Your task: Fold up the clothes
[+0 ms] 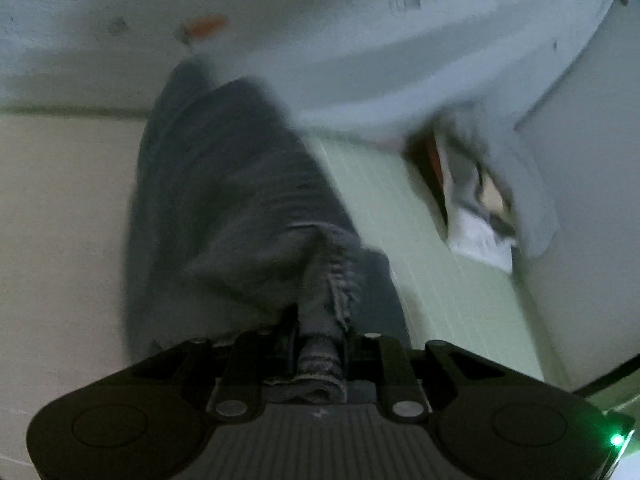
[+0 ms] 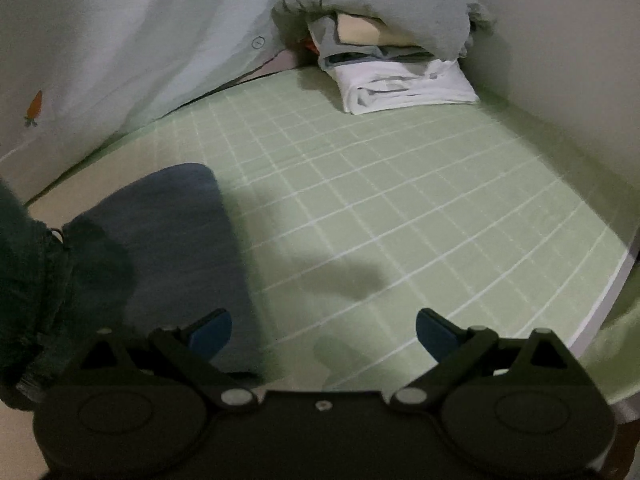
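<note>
1. Left wrist view: left gripper (image 1: 320,344) clamped tight on a bunched, frayed edge of the dark grey garment (image 1: 224,200). Fabric is pinched between the jaws and spills back over the gripper body.
2. Same view: garment hangs fwd from the grip in a long drape, covering the centre-left of frame and blocking most of the bed surface behind it. Frame blurred, detail soft.
3. Same view, surroundings: green checked sheet (image 1: 400,208) visible to the right of the garment; pale quilt w/ orange carrot prints (image 1: 320,32) across the top; stack of folded clothes (image 1: 480,216) at right against the wall, blurred.
4. Right wrist view: right gripper (image 2: 324,332) jaws spread wide, blue pads (image 2: 212,336) apart, nothing between them. It hovers over bare sheet (image 2: 400,200).
5. Same view: the garment (image 2: 168,240) lies/drapes at lower left, just beside the left pad; cannot tell if touching.
6. Same view, surroundings: folded stack (image 2: 404,84) at far end, white item at bottom, grey piece (image 2: 380,4) heaped on top. Quilt (image 2: 140,48) along upper left, wall (image 2: 560,60) at right.
</note>
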A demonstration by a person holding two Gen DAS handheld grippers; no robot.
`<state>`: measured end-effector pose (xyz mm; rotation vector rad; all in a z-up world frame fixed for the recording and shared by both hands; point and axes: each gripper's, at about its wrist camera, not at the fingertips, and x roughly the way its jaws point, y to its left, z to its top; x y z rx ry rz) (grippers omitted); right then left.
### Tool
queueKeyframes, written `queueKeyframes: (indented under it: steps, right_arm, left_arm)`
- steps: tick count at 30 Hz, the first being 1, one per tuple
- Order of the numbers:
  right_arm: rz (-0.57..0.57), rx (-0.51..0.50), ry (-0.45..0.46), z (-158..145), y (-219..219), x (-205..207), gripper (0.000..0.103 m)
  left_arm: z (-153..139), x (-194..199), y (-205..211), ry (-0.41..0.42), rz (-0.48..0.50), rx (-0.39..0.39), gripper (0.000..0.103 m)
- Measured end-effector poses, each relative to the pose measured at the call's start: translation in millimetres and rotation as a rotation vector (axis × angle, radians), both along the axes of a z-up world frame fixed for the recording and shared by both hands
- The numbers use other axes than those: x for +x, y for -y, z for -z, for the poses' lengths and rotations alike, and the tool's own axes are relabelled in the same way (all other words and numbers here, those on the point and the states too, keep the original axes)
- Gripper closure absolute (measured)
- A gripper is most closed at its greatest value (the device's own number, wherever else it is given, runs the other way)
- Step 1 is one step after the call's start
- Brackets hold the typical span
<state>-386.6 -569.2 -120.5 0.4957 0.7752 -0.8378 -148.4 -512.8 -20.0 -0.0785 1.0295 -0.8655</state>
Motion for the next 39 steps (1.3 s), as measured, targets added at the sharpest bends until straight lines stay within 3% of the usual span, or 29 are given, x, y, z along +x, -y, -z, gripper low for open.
queueKeyframes:
  steps: [6,9,11,13,14,18,23,25,28,33,39]
  right_arm:
    - [-0.02,-0.026,-0.014,-2,30,-21,0.003]
    - [-0.012,-0.021,-0.015,-1,43,-27,0.003]
    - [-0.01,-0.011,-0.013,0,50,-29,0.003]
    - [-0.015,-0.002,-0.005,1,54,-25,0.003]
    - [-0.018,0.002,-0.002,2,56,-24,0.003]
    - [-0.053,0.025,0.025,3,52,-9,0.003]
    - [-0.128,0.062,0.089,2,38,16,0.003]
    - [-0.165,0.085,0.128,0,31,28,0.003]
    - [-0.237,0.135,0.204,-1,20,50,0.003]
    - [-0.342,0.243,0.301,6,1,93,0.003]
    - [-0.253,0.423,0.292,39,-3,126,0.005]
  left_arm:
    - [70,4,47,-0.233,-0.046,0.056,0.079]
    - [73,-4,52,-0.223,-0.062,0.06,0.073]
    - [71,-5,51,-0.243,-0.036,0.024,0.056]
    - [71,-5,48,-0.304,-0.006,-0.047,0.017]
    - [69,-4,46,-0.333,-0.004,-0.067,0.013]
    - [48,-8,35,-0.34,-0.005,-0.07,0.01]
    - [22,-15,-18,-0.188,-0.061,-0.071,0.006]
    - [23,-19,-43,-0.133,-0.109,-0.037,0.004]
    - [28,-18,-73,-0.063,-0.201,0.079,0.003]
    - [37,-2,-123,-0.093,-0.283,0.135,0.003]
    - [42,6,-154,-0.086,-0.319,0.217,0.003]
